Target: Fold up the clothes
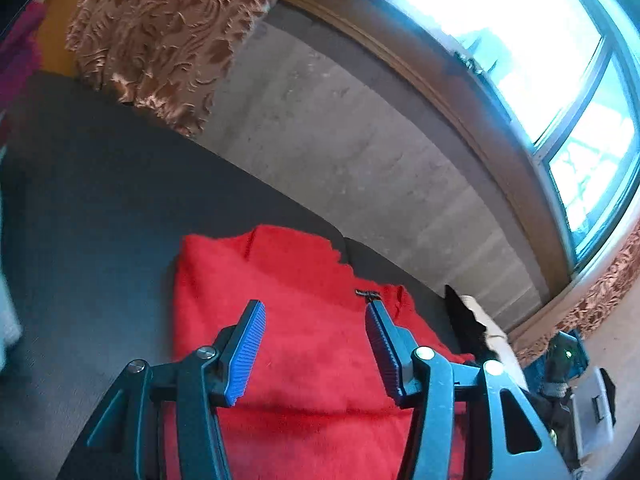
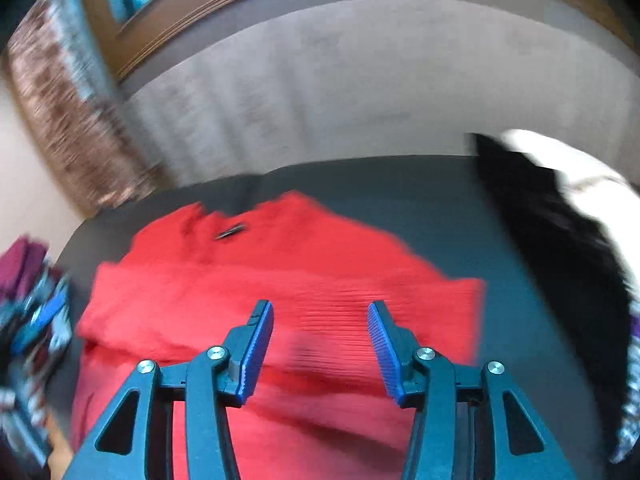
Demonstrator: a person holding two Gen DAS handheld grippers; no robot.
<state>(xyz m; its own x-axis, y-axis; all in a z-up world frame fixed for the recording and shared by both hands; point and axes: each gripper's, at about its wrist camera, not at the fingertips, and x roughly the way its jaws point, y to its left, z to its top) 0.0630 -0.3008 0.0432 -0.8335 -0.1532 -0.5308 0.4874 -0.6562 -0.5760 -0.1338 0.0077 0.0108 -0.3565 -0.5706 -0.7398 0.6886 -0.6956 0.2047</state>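
A fuzzy red knitted garment (image 1: 304, 320) is seen lying on a dark grey flat surface (image 1: 100, 200), folded into a roughly rectangular shape, with a small dark label (image 1: 367, 293) showing near its far edge. In the left wrist view, the left gripper (image 1: 316, 346), built of dark teal plastic with ribbed blue pads (image 1: 248, 352), is held above the garment with its jaws standing apart; only red cloth well below is seen through the gap, and nothing is gripped.

In the right wrist view, which is blurred, the same red garment (image 2: 280, 288) is seen spread on the dark surface (image 2: 440, 216), one layer lying folded over another. The right gripper (image 2: 320, 348) is likewise held over it with its jaws parted and nothing clamped between the blue pads (image 2: 256, 352).

A black and white piece of cloth (image 2: 560, 216) is seen lying at the right-hand side of the surface, apart from the red garment. A pale grey wall (image 1: 340, 140) is seen behind the surface, with a bright window (image 1: 520, 40) above it and a brown patterned curtain (image 1: 160, 32) hanging at one side. Magenta fabric (image 2: 20, 264) is seen at the left edge of the right wrist view; its details cannot be told. No container can be made out in either view.
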